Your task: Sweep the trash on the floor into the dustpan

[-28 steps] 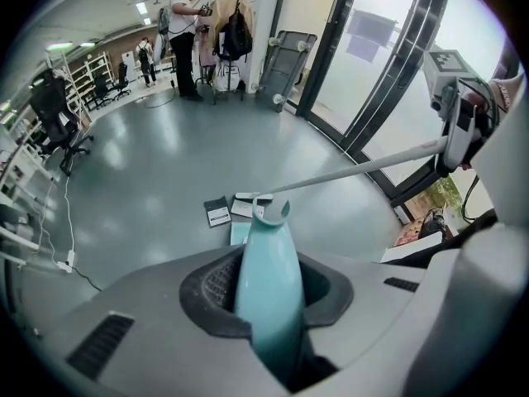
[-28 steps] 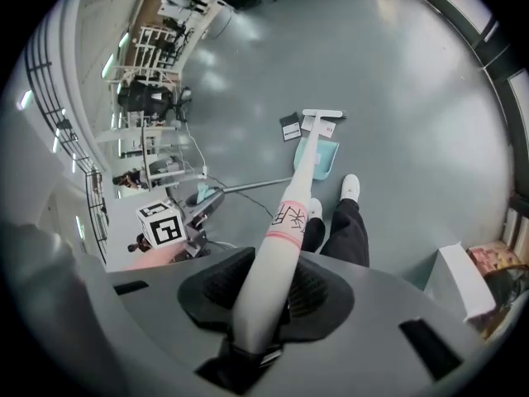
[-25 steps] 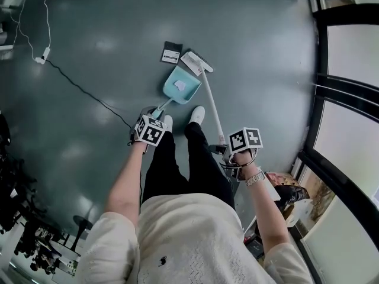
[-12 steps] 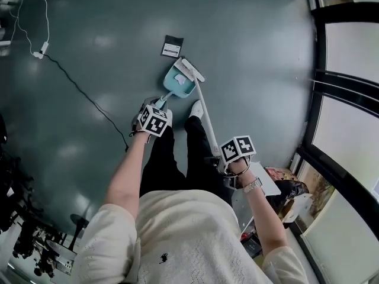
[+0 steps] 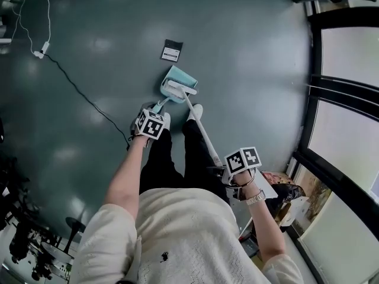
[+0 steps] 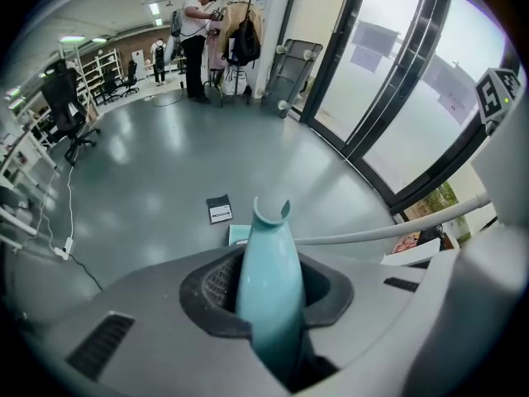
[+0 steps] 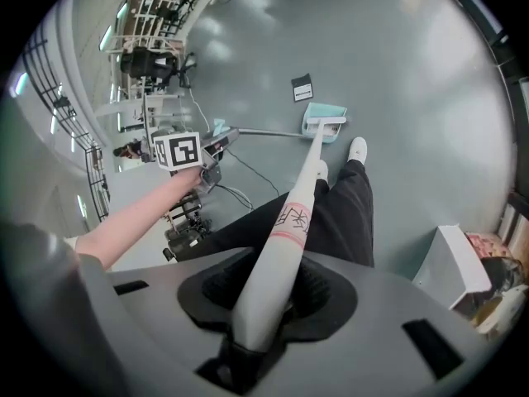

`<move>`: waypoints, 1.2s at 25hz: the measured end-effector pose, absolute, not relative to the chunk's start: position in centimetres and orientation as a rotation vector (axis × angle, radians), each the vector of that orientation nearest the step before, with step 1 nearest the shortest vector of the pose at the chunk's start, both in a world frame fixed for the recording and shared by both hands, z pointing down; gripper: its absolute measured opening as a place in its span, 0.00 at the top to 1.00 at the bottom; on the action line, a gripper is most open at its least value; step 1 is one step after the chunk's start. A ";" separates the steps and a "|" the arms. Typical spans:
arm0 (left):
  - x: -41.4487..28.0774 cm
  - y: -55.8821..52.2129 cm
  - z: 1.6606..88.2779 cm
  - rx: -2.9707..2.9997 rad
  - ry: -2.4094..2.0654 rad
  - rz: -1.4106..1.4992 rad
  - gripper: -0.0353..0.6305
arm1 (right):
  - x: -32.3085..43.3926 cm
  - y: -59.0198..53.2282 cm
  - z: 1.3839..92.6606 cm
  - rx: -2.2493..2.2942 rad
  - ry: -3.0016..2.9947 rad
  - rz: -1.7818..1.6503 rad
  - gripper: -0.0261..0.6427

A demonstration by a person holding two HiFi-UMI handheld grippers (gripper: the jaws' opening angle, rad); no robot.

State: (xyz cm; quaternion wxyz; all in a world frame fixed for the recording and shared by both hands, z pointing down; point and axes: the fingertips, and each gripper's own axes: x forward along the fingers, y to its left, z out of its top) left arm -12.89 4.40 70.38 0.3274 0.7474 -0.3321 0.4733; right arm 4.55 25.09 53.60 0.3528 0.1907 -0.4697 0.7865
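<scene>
On the grey-green floor (image 5: 249, 46), just ahead of the person's white shoes (image 5: 196, 112), the pale-blue dustpan (image 5: 179, 76) lies flat. Its handle (image 6: 269, 279) runs back up into the left gripper (image 5: 153, 114), whose jaws are clamped on it. The white broom (image 5: 200, 130) slants down and forward from the right gripper (image 5: 230, 169), which is closed round the thick upper end of the broomstick. The broom head (image 5: 181, 88) sits across the dustpan's mouth, touching it. The left arm (image 5: 127, 176) reaches straight down and forward beside the left leg. The right arm (image 5: 260, 218) is bent, with its gripper farther right and nearer the body than the left one. The dustpan is smooth teal plastic with a hollow, tapering handle open at the tip; the broomstick carries a red-ringed mark near the grip. Beyond the dustpan and apart from it, a small black card (image 5: 172, 50) with a white label lies flat on the floor. Whether any trash sits inside the pan cannot be told.
</scene>
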 end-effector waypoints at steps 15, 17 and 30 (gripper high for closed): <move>-21.5 4.4 66.8 1.889 -1.016 1.220 0.80 | 8.2 18.3 47.4 0.513 -1.325 2.165 0.80; -23.1 3.7 66.5 1.901 -1.021 1.222 0.80 | 8.5 16.2 47.4 0.570 -1.346 2.164 0.80; -35.7 -5.1 67.0 2.032 -0.782 1.363 0.80 | 1.7 1.0 51.2 1.087 -1.348 2.319 0.80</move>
